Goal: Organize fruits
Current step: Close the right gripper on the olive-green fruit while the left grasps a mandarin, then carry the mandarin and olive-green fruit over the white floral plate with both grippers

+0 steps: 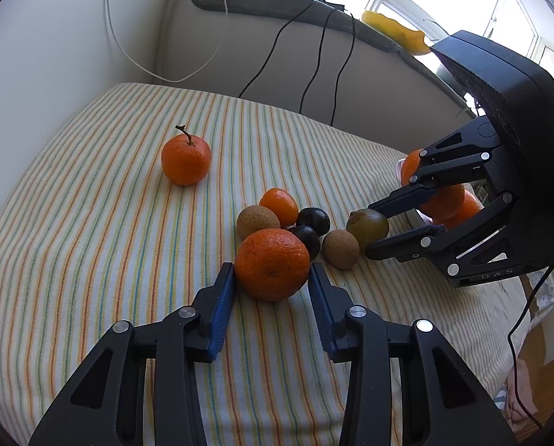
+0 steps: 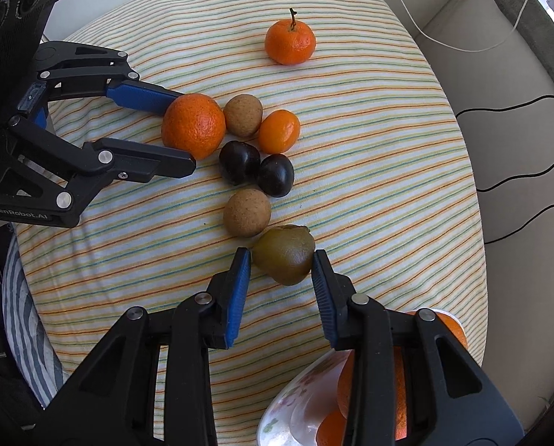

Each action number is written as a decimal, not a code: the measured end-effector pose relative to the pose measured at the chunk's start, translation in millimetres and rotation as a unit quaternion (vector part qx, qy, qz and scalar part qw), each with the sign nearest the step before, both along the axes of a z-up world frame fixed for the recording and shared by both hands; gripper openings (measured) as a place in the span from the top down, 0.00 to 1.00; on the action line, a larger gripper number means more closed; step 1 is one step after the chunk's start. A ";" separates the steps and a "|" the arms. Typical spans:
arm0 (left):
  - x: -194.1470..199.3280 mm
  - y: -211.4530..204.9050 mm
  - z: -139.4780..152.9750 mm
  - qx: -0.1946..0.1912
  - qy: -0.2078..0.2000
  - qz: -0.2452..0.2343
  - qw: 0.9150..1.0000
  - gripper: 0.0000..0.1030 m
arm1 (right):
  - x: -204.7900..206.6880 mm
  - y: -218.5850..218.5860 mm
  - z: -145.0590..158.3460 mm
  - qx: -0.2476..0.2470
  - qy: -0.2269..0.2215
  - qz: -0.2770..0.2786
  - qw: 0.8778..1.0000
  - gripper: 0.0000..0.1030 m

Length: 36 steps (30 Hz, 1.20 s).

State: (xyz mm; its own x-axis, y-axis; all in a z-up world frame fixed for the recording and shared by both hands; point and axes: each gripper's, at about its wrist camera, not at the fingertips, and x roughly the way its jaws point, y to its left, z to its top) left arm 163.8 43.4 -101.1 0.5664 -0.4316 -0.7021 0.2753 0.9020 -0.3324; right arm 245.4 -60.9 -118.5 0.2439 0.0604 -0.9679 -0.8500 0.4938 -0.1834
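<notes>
Fruits lie on a striped cloth (image 1: 91,223). My left gripper (image 1: 272,273) is open, its fingers on either side of a large orange (image 1: 272,269), which also shows in the right wrist view (image 2: 193,124). My right gripper (image 2: 281,260) is open around a green-brown kiwi (image 2: 284,260), seen also in the left wrist view (image 1: 368,225). Between them lie two tan round fruits (image 2: 246,212) (image 2: 242,115), two dark plums (image 2: 239,161) (image 2: 277,174) and a small orange (image 2: 278,131). A stemmed tangerine (image 2: 290,42) sits apart at the far side.
A flowered bowl (image 2: 295,401) holding oranges (image 2: 330,427) sits under my right gripper. Black cables (image 1: 314,55) and a white cable (image 1: 128,48) hang over the beige sofa back behind the cloth. A yellow object (image 1: 395,31) lies on the ledge.
</notes>
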 end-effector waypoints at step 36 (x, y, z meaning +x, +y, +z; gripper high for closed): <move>-31.2 -87.4 43.3 -0.035 -0.035 -0.063 0.997 0.64 | -91.9 -171.5 91.3 0.181 -0.119 -0.177 0.960 0.70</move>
